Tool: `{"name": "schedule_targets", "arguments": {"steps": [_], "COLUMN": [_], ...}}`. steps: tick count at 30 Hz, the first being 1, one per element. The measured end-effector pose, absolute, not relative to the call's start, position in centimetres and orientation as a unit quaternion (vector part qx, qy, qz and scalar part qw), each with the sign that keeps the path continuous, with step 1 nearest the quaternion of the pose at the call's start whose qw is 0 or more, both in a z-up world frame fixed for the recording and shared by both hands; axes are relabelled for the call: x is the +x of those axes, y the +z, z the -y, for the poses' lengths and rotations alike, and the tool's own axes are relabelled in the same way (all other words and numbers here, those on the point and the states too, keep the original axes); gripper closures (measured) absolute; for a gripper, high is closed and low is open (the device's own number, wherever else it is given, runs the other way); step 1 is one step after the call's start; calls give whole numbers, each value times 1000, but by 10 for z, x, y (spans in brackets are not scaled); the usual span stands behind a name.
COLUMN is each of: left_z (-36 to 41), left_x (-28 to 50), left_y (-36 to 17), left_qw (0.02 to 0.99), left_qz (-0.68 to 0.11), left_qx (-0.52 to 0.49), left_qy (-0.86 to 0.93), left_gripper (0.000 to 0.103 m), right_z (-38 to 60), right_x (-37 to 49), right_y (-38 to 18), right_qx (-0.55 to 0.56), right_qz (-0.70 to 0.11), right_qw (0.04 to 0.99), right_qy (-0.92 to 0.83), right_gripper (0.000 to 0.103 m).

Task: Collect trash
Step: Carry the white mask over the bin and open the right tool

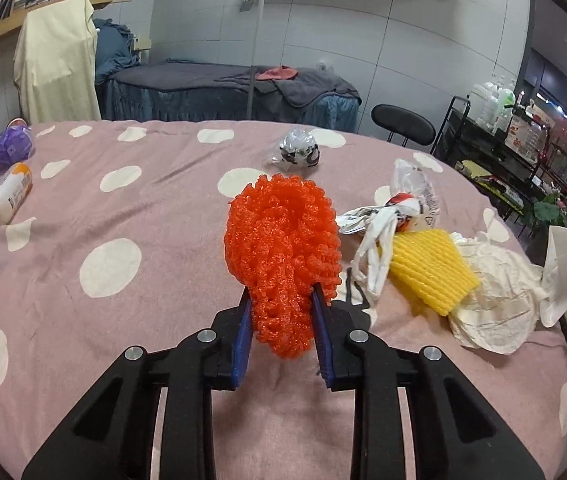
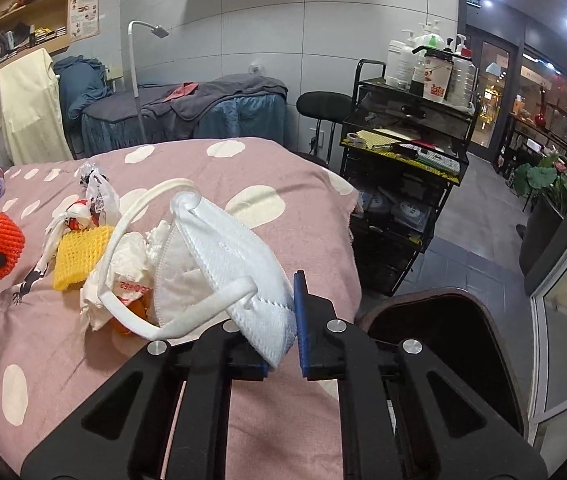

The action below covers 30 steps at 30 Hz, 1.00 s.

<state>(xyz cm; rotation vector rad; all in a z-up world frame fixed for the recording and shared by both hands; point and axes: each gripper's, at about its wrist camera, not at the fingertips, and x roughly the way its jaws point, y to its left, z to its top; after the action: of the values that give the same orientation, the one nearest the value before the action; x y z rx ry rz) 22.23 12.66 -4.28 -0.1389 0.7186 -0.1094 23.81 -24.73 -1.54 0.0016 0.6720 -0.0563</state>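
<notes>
Both grippers clamp trash: left gripper (image 1: 281,312) orange foam net (image 1: 283,256), right gripper (image 2: 283,320) white mask (image 2: 227,264).

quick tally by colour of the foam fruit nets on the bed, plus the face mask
orange foam net: 1, in the left gripper
yellow foam net: 1, lying on the bedspread
white face mask: 1, in the right gripper
total: 3

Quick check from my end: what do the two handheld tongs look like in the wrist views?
Both match: the left tongs and right tongs have matte black angular frames with triangular cut-outs, round silver bolt heads at the pivots, and blue ribbed pads lining the black fingers. No cables, markings, hands or sleeves are visible.
</notes>
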Motion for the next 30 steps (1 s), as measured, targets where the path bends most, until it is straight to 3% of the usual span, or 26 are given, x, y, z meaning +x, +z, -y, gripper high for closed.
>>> {"name": "schedule_targets", "arguments": {"steps": [14, 30], "left_z": [-94, -3], "left_x": [166, 125], "left_y": [-5, 1], "left_qw": [944, 936], "left_qz": [-302, -283], "left_qx": [-82, -54], "left_qy": [-104, -200], "left_gripper": [76, 76], "right_z": [275, 308], "right_x": [186, 129], "right_y": [-3, -4], "right_qx": [50, 91], "right_qz": [-314, -304], "right_qw": [948, 948], "right_qy": [-11, -28], "right_gripper": [92, 92]}}
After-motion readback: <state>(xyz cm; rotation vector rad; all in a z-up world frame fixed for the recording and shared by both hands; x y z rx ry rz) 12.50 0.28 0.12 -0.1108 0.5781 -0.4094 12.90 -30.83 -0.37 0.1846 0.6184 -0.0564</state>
